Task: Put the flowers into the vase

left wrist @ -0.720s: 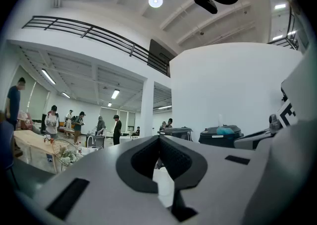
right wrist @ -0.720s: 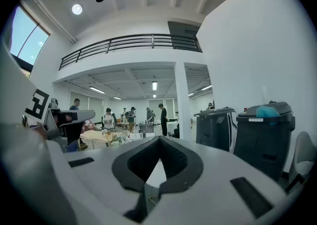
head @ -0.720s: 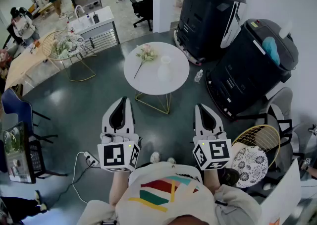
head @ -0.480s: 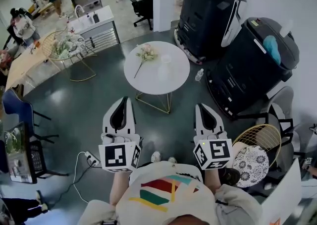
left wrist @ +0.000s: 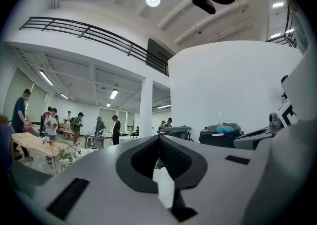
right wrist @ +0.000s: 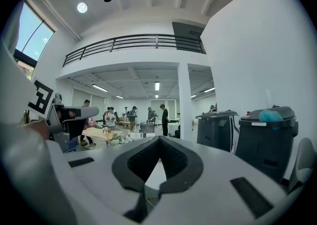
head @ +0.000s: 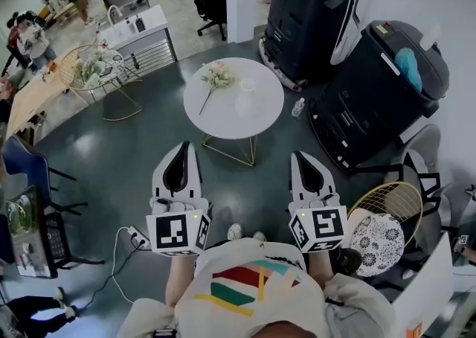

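Observation:
A small round white table [head: 223, 124] stands on the dark floor ahead. On it lie pink flowers [head: 216, 77] with a long stem, at the table's left. A white vase [head: 245, 98] stands upright to their right. My left gripper [head: 182, 147] and right gripper [head: 301, 156] are held level side by side, well short of the table. Both are shut with nothing between the jaws. In the left gripper view the jaw tips [left wrist: 159, 137] meet, and the right gripper view shows its tips [right wrist: 159, 139] closed too.
Two large black machines [head: 320, 13] [head: 383, 91] stand right of the table, with a bottle [head: 298, 109] on the floor between. A round wire table [head: 93, 72] with flowers stands at the left. A racket [head: 390, 210] lies by my right. Several people stand far back.
The view has shifted slightly, so the table sits a little higher and further left. Both grippers have stayed shut in the same place.

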`<state>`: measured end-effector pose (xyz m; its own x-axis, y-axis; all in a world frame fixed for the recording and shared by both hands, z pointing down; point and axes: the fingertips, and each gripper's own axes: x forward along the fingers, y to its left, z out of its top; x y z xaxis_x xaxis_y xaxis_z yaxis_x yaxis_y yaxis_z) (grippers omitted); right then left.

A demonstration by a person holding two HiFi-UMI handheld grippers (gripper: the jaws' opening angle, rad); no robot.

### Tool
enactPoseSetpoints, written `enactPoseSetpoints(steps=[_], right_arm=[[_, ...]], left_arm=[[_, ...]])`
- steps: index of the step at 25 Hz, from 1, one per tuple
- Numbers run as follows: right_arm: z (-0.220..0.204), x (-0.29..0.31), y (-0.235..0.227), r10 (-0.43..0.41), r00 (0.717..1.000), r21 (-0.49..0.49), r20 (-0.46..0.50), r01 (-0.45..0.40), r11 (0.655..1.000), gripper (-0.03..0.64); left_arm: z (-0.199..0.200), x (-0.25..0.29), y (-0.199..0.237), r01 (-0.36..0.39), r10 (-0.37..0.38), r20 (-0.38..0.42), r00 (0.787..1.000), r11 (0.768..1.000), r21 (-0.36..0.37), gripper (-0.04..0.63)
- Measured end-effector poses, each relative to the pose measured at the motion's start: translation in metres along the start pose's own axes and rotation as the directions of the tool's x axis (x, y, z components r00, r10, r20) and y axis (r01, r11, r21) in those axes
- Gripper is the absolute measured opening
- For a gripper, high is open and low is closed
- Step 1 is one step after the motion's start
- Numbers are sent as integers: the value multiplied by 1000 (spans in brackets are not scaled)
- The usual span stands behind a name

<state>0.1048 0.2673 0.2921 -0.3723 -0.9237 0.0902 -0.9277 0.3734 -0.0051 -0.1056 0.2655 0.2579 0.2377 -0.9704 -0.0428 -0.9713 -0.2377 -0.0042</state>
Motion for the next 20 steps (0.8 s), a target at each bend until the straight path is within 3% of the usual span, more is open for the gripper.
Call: enactPoseSetpoints(steps=[11, 16, 20], right_arm=[[-10, 11, 9, -27, 999, 15, -38, 28, 999, 3], [-21, 15, 15, -56, 995, 9, -85, 57, 998, 3], [-19, 24, 27, -87, 992, -32, -90, 85, 996, 3]], left_arm=[[-12, 12, 17, 36, -36, -15, 999, 999, -16, 5], [-27, 17, 26, 75, -80, -40, 996, 992, -102, 5], [-34, 25, 41, 84, -90, -63, 994, 992, -93, 5]])
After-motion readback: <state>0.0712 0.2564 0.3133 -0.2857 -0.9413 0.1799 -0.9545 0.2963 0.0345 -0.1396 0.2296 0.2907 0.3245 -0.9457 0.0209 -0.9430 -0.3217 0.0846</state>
